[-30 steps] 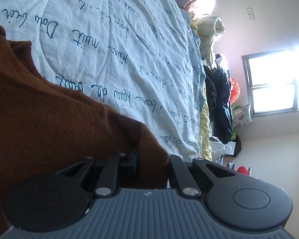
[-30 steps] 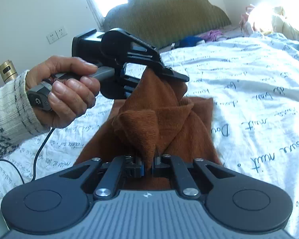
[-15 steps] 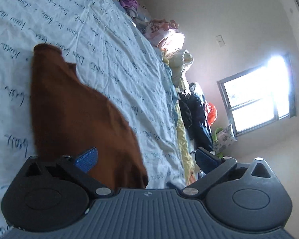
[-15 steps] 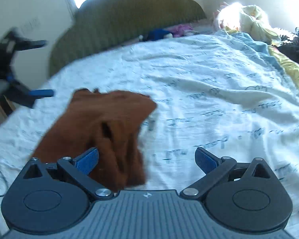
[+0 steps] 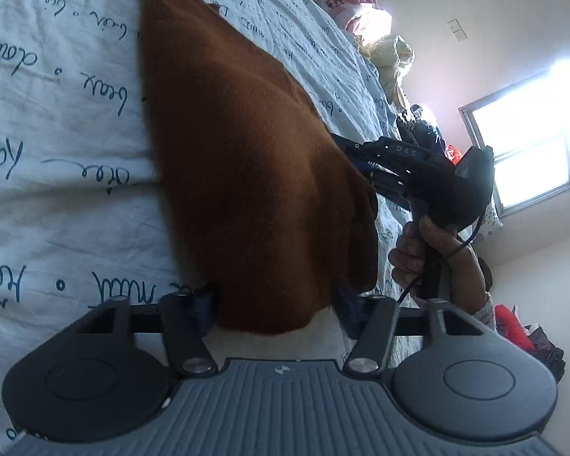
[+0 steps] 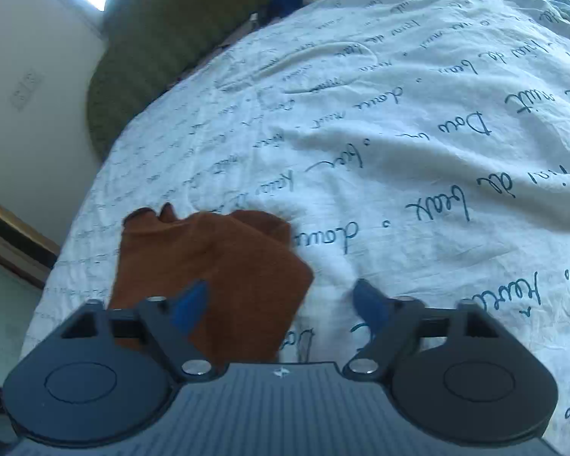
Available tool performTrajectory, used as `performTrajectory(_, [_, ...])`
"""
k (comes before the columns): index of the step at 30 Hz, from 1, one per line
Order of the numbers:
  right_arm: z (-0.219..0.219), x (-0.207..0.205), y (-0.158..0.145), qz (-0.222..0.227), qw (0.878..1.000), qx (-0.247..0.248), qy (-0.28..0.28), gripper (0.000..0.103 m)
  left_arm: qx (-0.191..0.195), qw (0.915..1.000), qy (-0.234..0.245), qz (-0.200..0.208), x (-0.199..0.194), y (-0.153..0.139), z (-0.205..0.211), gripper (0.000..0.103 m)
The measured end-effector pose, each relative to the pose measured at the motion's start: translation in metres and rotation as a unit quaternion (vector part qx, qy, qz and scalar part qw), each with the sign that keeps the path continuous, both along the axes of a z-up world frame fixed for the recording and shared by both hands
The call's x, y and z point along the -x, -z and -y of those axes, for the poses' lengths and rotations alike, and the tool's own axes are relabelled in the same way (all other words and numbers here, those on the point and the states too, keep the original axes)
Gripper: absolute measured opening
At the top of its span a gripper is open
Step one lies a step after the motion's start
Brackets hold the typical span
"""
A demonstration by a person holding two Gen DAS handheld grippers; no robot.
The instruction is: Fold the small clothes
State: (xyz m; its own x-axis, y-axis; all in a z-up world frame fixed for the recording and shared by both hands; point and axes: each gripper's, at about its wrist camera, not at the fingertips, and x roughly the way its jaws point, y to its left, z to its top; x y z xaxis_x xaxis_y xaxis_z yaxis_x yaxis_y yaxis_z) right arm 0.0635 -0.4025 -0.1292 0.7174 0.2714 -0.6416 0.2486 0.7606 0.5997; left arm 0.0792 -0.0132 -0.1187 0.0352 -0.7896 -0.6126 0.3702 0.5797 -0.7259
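Note:
A brown knitted garment (image 5: 247, 159) lies folded on the white quilt with blue script (image 5: 57, 133). Its near edge sits between the fingers of my left gripper (image 5: 275, 306), whose jaws are closing around it; a firm pinch does not show. In the left wrist view, a hand (image 5: 433, 254) holds my right gripper (image 5: 347, 152) at the garment's right edge. In the right wrist view the garment (image 6: 216, 266) lies at lower left. My right gripper (image 6: 279, 304) is low over its right edge, jaws still apart and closing, the pads pressing nothing.
The quilt (image 6: 399, 133) stretches away to a green headboard (image 6: 163, 38). Heaps of clothes (image 5: 387, 49) line the bed's far side, with dark garments (image 5: 421, 129) near a bright window (image 5: 532, 144). A wall socket (image 6: 26, 89) sits at left.
Both grippers let go of the lifted garment and opened wide; it dropped folded onto the quilt. Both have since swung to its near edges with narrower jaws.

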Motion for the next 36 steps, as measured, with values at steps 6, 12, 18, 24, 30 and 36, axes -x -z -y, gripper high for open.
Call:
performTrajectory(6, [-0.018, -0.015, -0.037, 0.045, 0.995, 0.083, -0.034, 0.003, 0.027, 0.998, -0.049, -0.029, 0.016, 0.027, -0.019, 0.019])
performTrajectory(12, [-0.006, -0.058, -0.016, 0.028, 0.995, 0.084, -0.054, 0.016, 0.042, 0.9971, -0.056, -0.03, 0.032, 0.03, -0.026, 0.022])
performTrajectory(18, [-0.006, 0.006, -0.047, 0.08, 0.991, 0.097, -0.045, 0.082, 0.088, 0.9911, -0.092, 0.039, 0.032, -0.04, -0.079, 0.103])
performTrajectory(24, [-0.04, 0.109, -0.042, 0.098, 0.987, 0.088, -0.095, 0.061, 0.084, 0.9912, -0.095, 0.038, 0.0, -0.054, -0.071, 0.1])
performTrajectory(30, [-0.061, 0.111, -0.006, 0.049, 0.987, 0.073, -0.132, 0.005, 0.056, 0.9947, -0.072, -0.048, 0.018, 0.005, -0.036, 0.044])
performTrajectory(36, [-0.059, 0.106, -0.046, 0.088, 0.976, 0.158, -0.124, 0.003, 0.042, 0.9941, -0.08, -0.061, 0.028, 0.034, -0.019, 0.012])
